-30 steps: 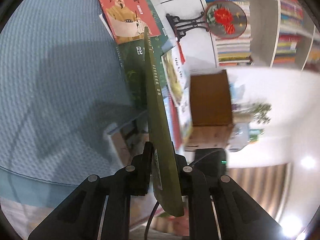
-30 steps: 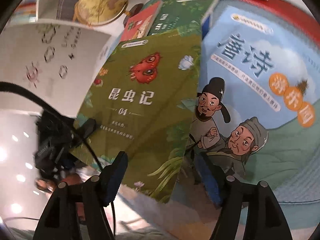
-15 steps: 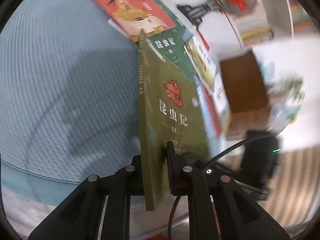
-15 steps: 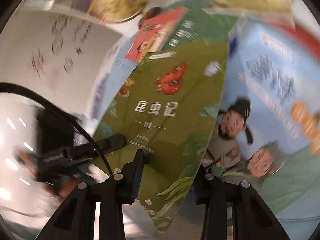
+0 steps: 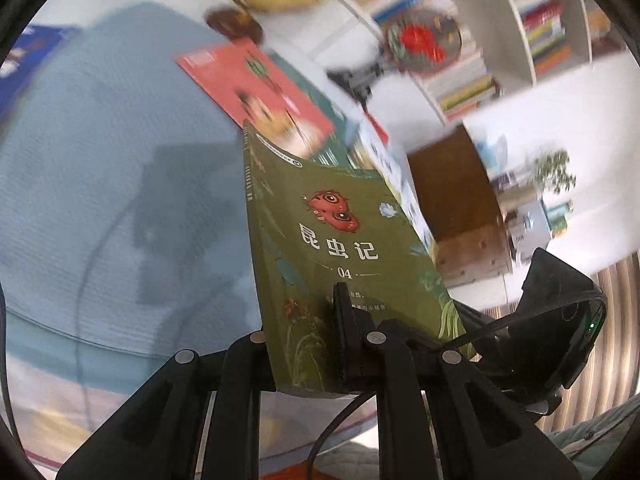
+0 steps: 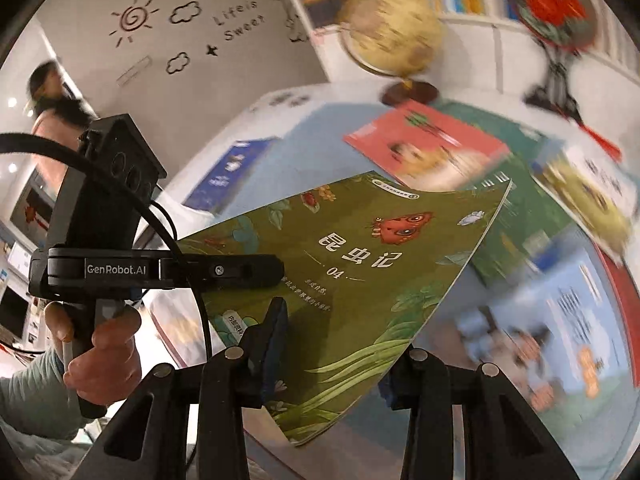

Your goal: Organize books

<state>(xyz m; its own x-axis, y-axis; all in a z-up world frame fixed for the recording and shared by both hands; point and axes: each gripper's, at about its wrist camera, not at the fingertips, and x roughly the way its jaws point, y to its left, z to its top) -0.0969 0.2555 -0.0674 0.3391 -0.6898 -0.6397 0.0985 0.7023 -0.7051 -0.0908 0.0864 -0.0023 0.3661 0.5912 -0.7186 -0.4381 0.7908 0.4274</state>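
Left gripper [image 5: 308, 344] and right gripper [image 6: 336, 344] both clamped on green book [image 5: 340, 248], red book [image 5: 256, 88] at 12 o'clock, globe [image 6: 392, 32] beyond, blue cloth [image 5: 100, 184] beneath.

The green book [image 5: 340, 260] is hiding the left finger of the left gripper [image 5: 316, 344]; motion blur is smearing the red book [image 5: 260, 92], the globe [image 6: 392, 32] and the blue book [image 6: 560, 332], making their print unreadable

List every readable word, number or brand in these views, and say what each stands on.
"昆虫记": green book cover.
"04": same cover, under the title.
"GenRobot.AI": left hand-held gripper body.
"Life is Sweet": wall decal.
Small print on the green book, the red book and the blue book: too blurred.
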